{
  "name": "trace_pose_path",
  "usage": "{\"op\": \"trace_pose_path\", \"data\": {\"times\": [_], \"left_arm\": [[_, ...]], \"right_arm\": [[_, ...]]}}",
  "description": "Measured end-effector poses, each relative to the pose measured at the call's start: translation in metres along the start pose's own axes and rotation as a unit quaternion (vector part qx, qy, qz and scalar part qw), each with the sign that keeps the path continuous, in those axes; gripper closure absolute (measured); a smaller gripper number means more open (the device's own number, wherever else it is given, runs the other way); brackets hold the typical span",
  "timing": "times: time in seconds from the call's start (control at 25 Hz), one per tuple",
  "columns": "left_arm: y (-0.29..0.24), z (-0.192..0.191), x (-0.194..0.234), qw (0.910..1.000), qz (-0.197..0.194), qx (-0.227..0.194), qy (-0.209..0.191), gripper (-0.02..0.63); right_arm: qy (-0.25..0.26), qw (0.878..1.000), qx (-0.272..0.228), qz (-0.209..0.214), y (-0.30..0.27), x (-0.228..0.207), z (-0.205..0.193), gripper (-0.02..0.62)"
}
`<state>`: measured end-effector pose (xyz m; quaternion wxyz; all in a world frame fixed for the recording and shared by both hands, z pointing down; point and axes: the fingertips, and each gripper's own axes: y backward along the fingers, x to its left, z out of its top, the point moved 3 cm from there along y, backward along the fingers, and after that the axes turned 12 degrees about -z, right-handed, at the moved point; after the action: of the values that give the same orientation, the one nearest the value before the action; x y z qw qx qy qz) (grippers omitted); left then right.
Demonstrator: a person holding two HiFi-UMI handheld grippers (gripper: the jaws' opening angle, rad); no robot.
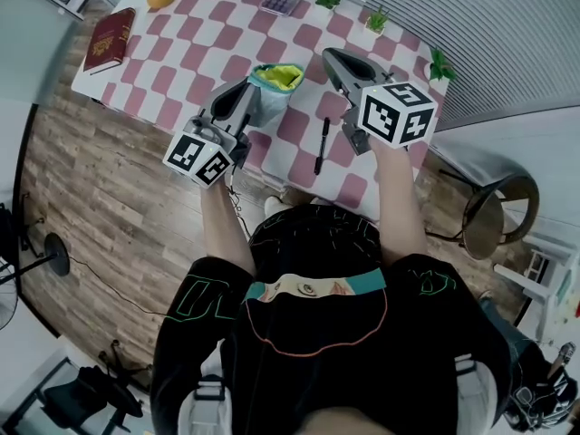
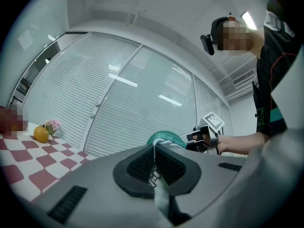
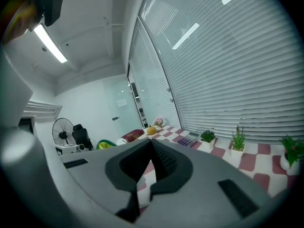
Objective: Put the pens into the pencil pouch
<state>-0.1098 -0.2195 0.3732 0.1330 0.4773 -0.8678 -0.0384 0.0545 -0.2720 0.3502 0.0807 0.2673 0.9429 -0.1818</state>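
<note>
Clamping the pencil pouch, left hand-held gripper hides much of it (right hand-held gripper closed, empty).

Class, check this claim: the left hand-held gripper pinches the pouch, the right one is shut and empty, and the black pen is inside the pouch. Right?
No. The head view shows the black pen lying on the checked tablecloth, outside the pouch. The left hand-held gripper does pinch the pouch, and the right hand-held gripper is shut and empty.
</note>
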Motion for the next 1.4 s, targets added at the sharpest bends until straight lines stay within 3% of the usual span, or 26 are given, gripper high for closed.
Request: {"op": "trace_pose_path", "data": {"times": [0.44,0.64,1.4], "left_arm": [[-0.002,-0.016,-0.005,0.9997,-0.011,0.01,0.02,0.603],[0.001,-0.024,-0.006,0.9992,-0.015,0.018,0.033,0.603],[0.002,-0.044,-0.016,0.9971,-0.043,0.041,0.049,0.603]], "right_arm": [[-0.01,0.992,0.112,-0.058,-0.003,-0.027,-0.058,0.592],[-0.017,0.985,0.159,-0.059,0.0,-0.031,-0.089,0.592],[-0.005,0.946,0.305,-0.113,-0.002,-0.047,-0.189,0.592]]}}
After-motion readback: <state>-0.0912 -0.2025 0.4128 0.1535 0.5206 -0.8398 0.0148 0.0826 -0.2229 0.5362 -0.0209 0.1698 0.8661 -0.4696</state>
